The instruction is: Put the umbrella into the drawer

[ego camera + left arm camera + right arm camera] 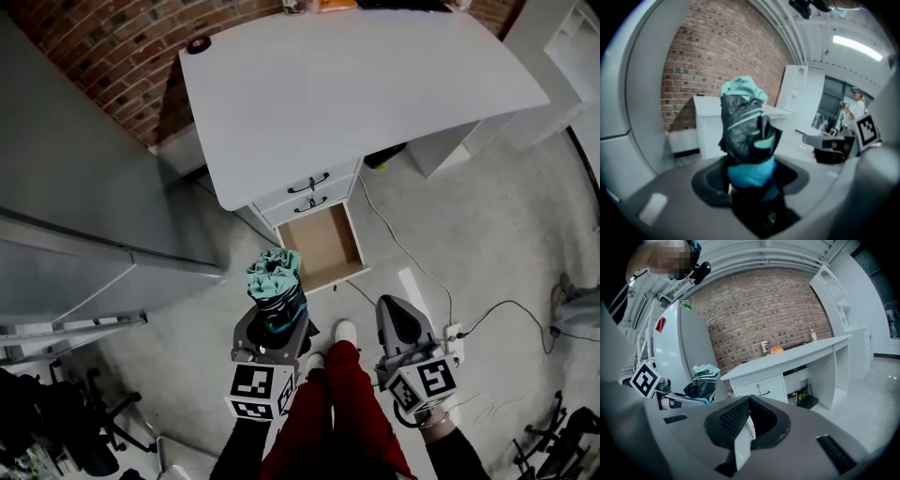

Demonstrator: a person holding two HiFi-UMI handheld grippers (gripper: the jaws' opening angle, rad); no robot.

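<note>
Well, the left tongs [273,325] are clamped round the lower end of the folded umbrella [275,279], whose long axis runs straight out along them, teal top leading. The open bottom drawer [323,246] of the white bench [356,84] lies just beyond that top, slightly to its right. The right tongs [401,323] are pressed together, holding nothing.

The umbrella's [275,286] near end is hidden between the left gripper's [272,323] jaws, the open drawer's [323,246] far part lies under the desk [375,84], and the things [323,5] on its far edge are cut off and too small to name.
</note>
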